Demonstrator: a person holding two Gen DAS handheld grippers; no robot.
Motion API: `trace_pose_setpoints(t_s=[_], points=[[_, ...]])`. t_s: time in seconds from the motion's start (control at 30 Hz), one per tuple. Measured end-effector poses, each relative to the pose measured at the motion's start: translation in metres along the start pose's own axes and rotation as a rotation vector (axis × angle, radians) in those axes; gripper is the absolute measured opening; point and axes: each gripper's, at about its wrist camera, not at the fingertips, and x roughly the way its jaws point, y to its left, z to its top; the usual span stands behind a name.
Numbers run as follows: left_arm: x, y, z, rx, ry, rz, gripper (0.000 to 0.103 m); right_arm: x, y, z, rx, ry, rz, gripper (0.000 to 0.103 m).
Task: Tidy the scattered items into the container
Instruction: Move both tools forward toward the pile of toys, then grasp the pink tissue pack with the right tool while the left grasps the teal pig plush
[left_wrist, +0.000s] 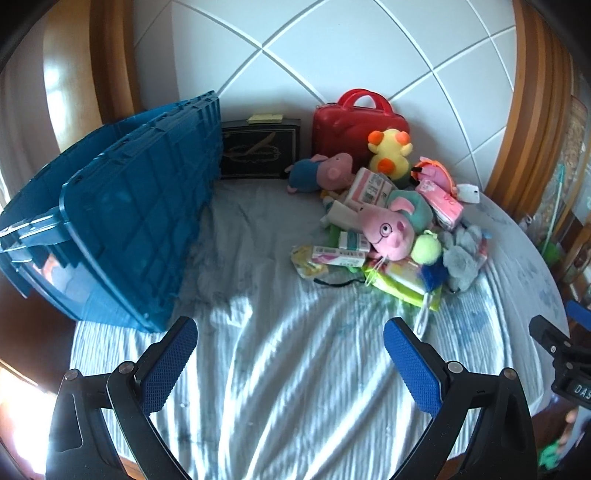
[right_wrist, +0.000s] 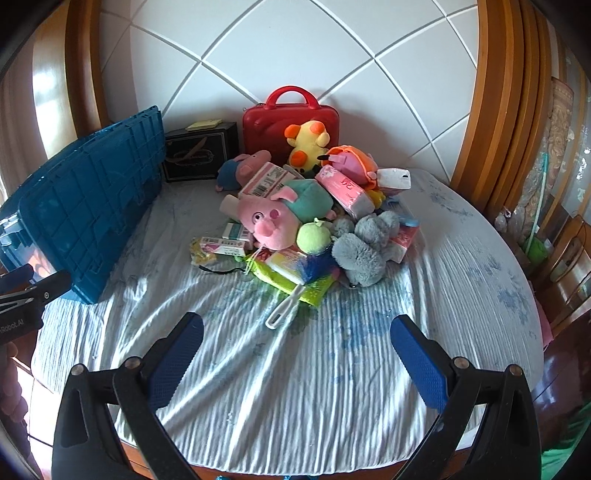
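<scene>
Left gripper (left_wrist: 290, 334) and right gripper (right_wrist: 297, 330): fingers spread, holding nothing, over the striped bedsheet (right_wrist: 295, 369). Blue crate (left_wrist: 122, 221) far left; its inside is visible only in the left wrist view, contents indistinct. Toy pile centre-far: pink pig plush (right_wrist: 269, 218), grey plush (right_wrist: 365, 251). Right wrist view alone shows the white brush handle (right_wrist: 282, 308) whole.

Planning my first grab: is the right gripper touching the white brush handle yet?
Apart. The right wrist view shows bare striped sheet between the open right gripper and the white brush handle, which lies ahead of the fingers.
</scene>
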Motion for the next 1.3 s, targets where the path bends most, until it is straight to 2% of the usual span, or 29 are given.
trace_pose_setpoints(t_s=[0.17, 0.33, 0.5, 0.63, 0.83, 1.1, 1.2, 1.27, 1.3], points=[[0.044, -0.046, 0.025, -0.017, 0.048, 0.03, 0.102, 0.049, -0.06, 0.031, -0.022, 0.044, 0.016, 0.103], [0.09, -0.059, 0.04, -0.023, 0.123, 0.076, 0.102, 0.105, -0.104, 0.052, -0.002, 0.121, 0.032, 0.103], [0.13, -0.065, 0.075, 0.002, 0.126, 0.062, 0.102, 0.149, -0.128, 0.071, 0.031, 0.169, 0.032, 0.103], [0.167, -0.075, 0.116, 0.006, 0.118, 0.059, 0.102, 0.174, -0.139, 0.097, 0.042, 0.179, 0.02, 0.103], [0.23, -0.097, 0.188, -0.012, 0.125, 0.076, 0.102, 0.221, -0.153, 0.174, 0.03, 0.131, 0.023, 0.103], [0.339, -0.144, 0.266, -0.001, 0.179, 0.089, 0.102, 0.331, -0.155, 0.281, -0.035, 0.11, 0.039, 0.103], [0.384, -0.164, 0.272, 0.053, 0.245, 0.114, 0.1, 0.382, -0.158, 0.31, -0.027, 0.103, 0.036, 0.103], [0.414, -0.173, 0.256, 0.1, 0.357, 0.134, 0.096, 0.433, -0.153, 0.308, -0.05, 0.227, 0.024, 0.103], [0.419, -0.173, 0.247, 0.104, 0.369, 0.124, 0.097, 0.459, -0.15, 0.306, -0.064, 0.291, 0.016, 0.103]])
